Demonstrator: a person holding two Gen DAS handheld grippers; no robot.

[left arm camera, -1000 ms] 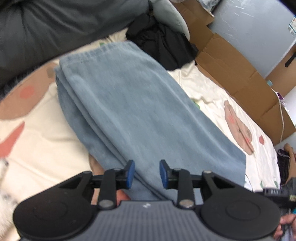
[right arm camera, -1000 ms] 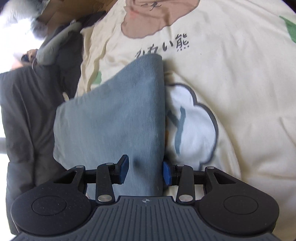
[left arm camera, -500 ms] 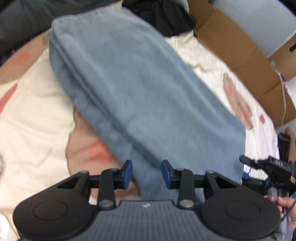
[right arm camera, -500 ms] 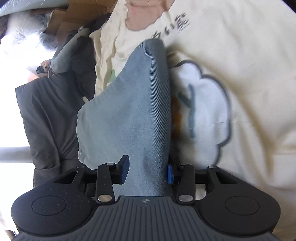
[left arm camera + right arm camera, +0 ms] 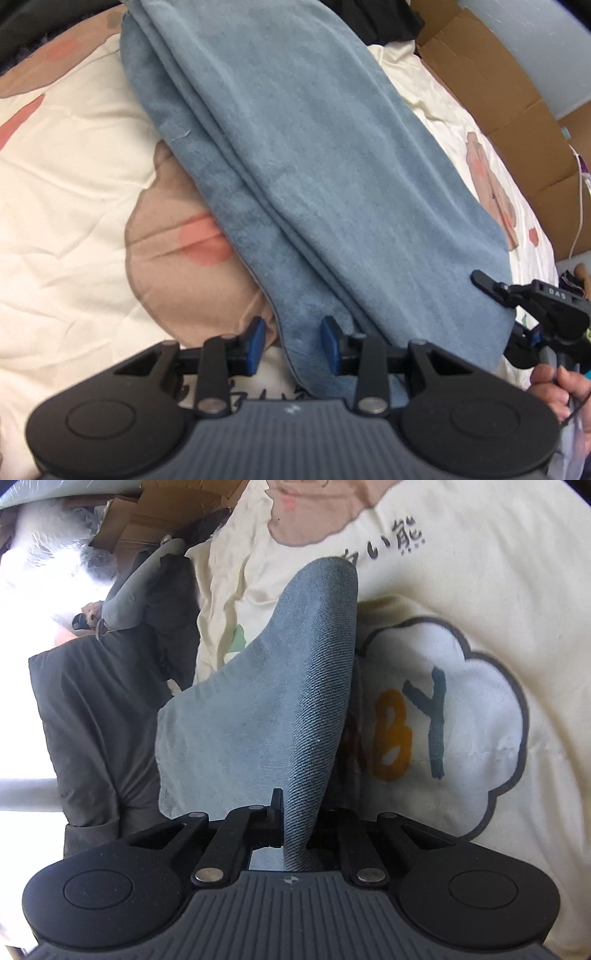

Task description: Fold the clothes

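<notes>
So we've got the blue jeans [image 5: 314, 155] folded into a long strip lying on the cream quilt [image 5: 66, 177], the one with brown bear prints and a white cloud patch reading "BY" in the right wrist view. The denim looks soft and washed out, with a fine diagonal twill you can really see up close, and the layered edges stack along one long side.

Our left gripper [image 5: 291, 345] has its blue pads either side of the near corner of the jeans; the jaws are closing, fabric sits between them, but the pads aren't pressing it yet. Our right gripper [image 5: 295, 823] is clenched tight on the other end, pinching a bunched ridge of denim that rises away from the jaws. Brown cardboard [image 5: 498, 85] lies past the quilt's far edge.
</notes>
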